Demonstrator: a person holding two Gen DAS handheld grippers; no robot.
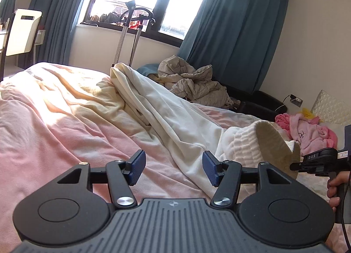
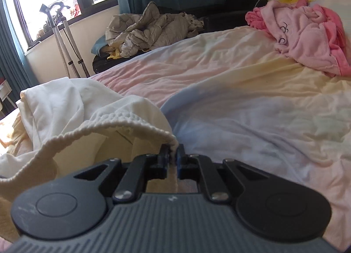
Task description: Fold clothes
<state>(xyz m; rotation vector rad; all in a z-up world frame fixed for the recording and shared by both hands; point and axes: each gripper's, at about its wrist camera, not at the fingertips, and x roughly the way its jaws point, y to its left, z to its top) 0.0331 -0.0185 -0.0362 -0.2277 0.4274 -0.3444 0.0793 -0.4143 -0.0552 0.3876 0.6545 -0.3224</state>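
A cream-white garment point(image 1: 175, 112) lies stretched across the pink bed cover point(image 1: 54, 125), its ribbed waistband point(image 1: 248, 143) lifted at the right. In the right wrist view my right gripper point(image 2: 172, 154) is shut on the edge of that ribbed waistband point(image 2: 105, 125), which arches up to the left of the jaws. My left gripper point(image 1: 173, 168) hovers open just above the bed, its blue pads point(image 1: 138, 166) apart with nothing between them; the garment's lower fold lies just beyond. The right gripper's body and the hand holding it point(image 1: 335, 187) show at the left wrist view's right edge.
A pink fleece garment point(image 2: 307, 31) lies bunched near the headboard point(image 1: 331, 110). A grey quilted heap point(image 2: 149, 27) rests on a dark bench beyond the bed. A metal stand point(image 1: 129, 33) rises by the window, teal curtains point(image 1: 234, 29) hang beside it, and a chair point(image 1: 19, 31) stands far left.
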